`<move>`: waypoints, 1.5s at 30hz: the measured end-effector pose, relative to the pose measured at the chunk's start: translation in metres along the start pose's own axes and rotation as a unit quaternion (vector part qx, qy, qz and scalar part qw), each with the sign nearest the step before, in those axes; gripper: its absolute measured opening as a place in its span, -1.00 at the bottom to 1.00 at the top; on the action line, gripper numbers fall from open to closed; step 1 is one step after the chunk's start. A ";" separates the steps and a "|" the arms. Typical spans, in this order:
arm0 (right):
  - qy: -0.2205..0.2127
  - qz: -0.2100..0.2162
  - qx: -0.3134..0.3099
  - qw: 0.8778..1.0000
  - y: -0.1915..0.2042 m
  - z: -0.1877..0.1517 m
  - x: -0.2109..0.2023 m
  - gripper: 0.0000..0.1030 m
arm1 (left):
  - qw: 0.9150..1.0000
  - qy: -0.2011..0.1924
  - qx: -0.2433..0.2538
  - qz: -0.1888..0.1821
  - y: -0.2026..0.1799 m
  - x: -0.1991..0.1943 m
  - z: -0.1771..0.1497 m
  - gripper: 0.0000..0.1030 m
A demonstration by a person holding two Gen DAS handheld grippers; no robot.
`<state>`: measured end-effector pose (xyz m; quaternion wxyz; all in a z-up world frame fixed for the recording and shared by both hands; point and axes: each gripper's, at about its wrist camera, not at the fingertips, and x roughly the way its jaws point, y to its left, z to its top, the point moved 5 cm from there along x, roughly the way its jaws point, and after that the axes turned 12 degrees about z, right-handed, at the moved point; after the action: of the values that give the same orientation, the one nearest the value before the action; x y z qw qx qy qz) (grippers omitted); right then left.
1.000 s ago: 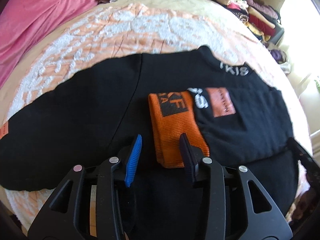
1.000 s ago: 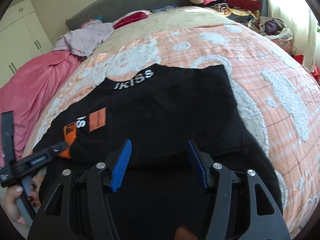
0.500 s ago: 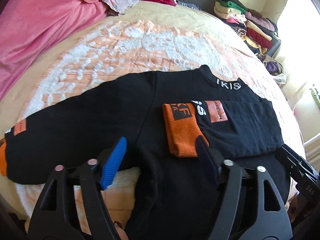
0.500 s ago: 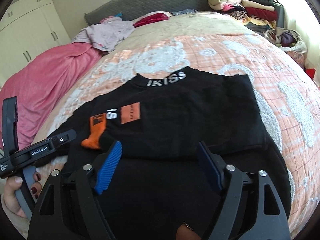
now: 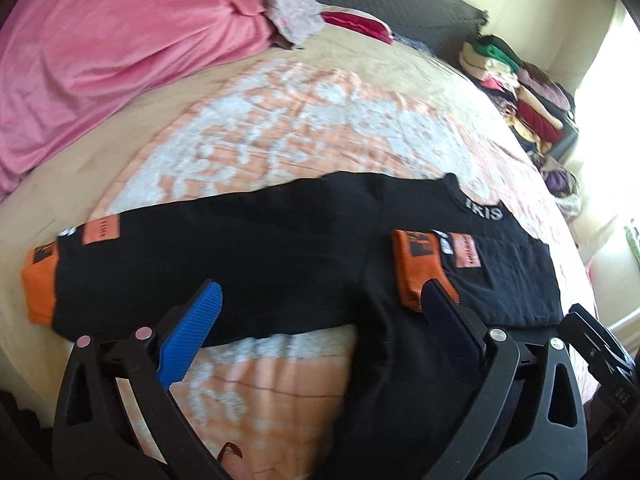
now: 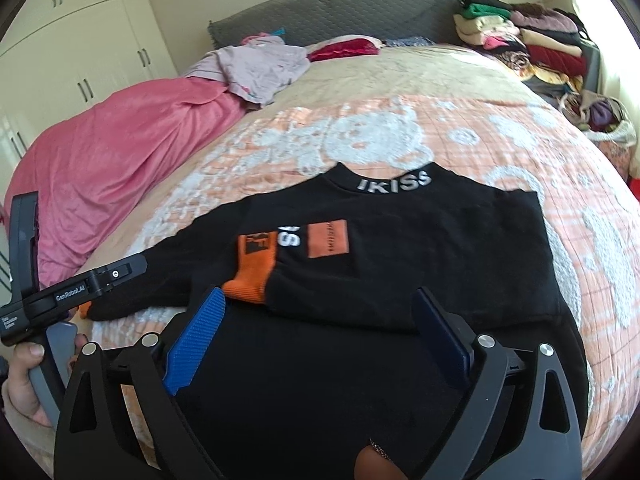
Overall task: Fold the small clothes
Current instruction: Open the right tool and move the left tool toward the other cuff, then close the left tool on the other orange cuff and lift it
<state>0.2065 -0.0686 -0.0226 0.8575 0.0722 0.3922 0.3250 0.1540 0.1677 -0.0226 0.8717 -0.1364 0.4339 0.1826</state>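
Observation:
A black sweatshirt (image 6: 420,240) with "IKISS" on its collar (image 6: 394,184) lies flat on the bed. One sleeve is folded across the chest, its orange cuff (image 6: 254,268) pointing left. The other sleeve (image 5: 224,240) stretches out to the left and ends in an orange cuff (image 5: 40,284). My left gripper (image 5: 320,292) hovers above the body's left edge, jaws opening, with nothing pressed between the pads. Over the lower body hangs my right gripper (image 6: 320,296), jaws also opening and free of the cloth. A hand (image 6: 24,376) holds the left device at the left edge.
The bed carries an orange and white quilt (image 6: 460,136). A pink blanket (image 5: 100,52) fills the far left, with a lilac garment (image 6: 264,64) and a red cloth (image 6: 344,46) near the grey headboard (image 6: 340,12). Stacked clothes (image 6: 528,40) sit far right; a white wardrobe (image 6: 80,40) stands left.
Both grippers have pulled back and up from the sweatshirt while their jaws spread wide. The left view has swung left, bringing the outstretched sleeve's orange cuff into sight.

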 end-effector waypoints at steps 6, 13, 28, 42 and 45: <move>0.009 0.016 -0.024 1.000 0.026 0.004 0.011 0.82 | 0.999 -0.002 -0.036 0.020 0.041 -0.004 -0.003 0.81; 0.024 0.045 -0.055 0.997 0.064 0.006 0.028 0.83 | 0.996 0.002 -0.072 0.044 0.087 -0.006 -0.010 0.81; 0.062 0.090 -0.117 0.987 0.135 0.001 0.071 0.83 | 0.985 0.009 -0.146 0.089 0.170 -0.006 -0.022 0.81; 0.092 0.120 -0.136 0.979 0.172 -0.014 0.098 0.83 | 0.970 0.042 -0.218 0.097 0.226 0.015 -0.050 0.81; 0.094 0.116 -0.130 0.980 0.169 -0.014 0.100 0.83 | 0.969 0.045 -0.230 0.077 0.226 0.022 -0.054 0.81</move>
<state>0.1605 0.1227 -0.0308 0.7753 -0.0258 0.4139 0.4763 0.0295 0.3531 -0.0896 0.7797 -0.3072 0.4287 0.3374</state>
